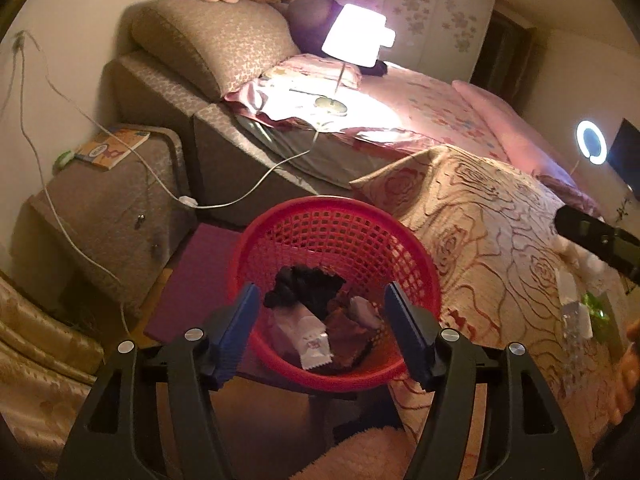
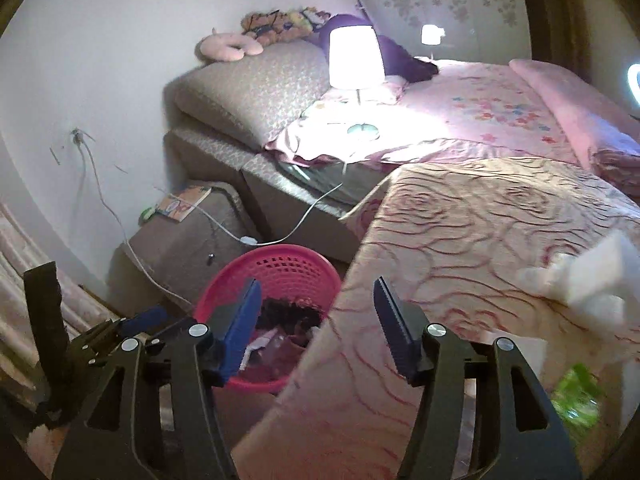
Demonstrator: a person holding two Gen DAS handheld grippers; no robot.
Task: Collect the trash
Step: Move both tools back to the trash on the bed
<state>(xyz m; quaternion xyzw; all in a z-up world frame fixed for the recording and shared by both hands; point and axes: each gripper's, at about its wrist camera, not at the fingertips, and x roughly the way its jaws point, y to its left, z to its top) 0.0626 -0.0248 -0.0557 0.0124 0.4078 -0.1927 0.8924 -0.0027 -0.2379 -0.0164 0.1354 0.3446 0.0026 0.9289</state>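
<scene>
Both grippers, left gripper [image 1: 322, 312] and right gripper [image 2: 316, 312], hold nothing (fingers apart) by the red basket [image 1: 280, 216]; next, grab the white tissue [image 2: 588, 280] on the bed [image 2: 480, 220].

A dim bedroom with pale walls [image 2: 120, 60] is lit by a glowing lamp [image 1: 354, 36] set on the pink-sheeted bed [image 1: 440, 108], beside which an upholstered nightstand [image 1: 120, 200] and a flower-patterned wardrobe [image 1: 432, 8] are seen.

The left tongs [image 1: 322, 312] point downward, blue pads parted with nothing gripped. The right tongs [image 2: 316, 312] tilt down too, likewise open and empty.
</scene>
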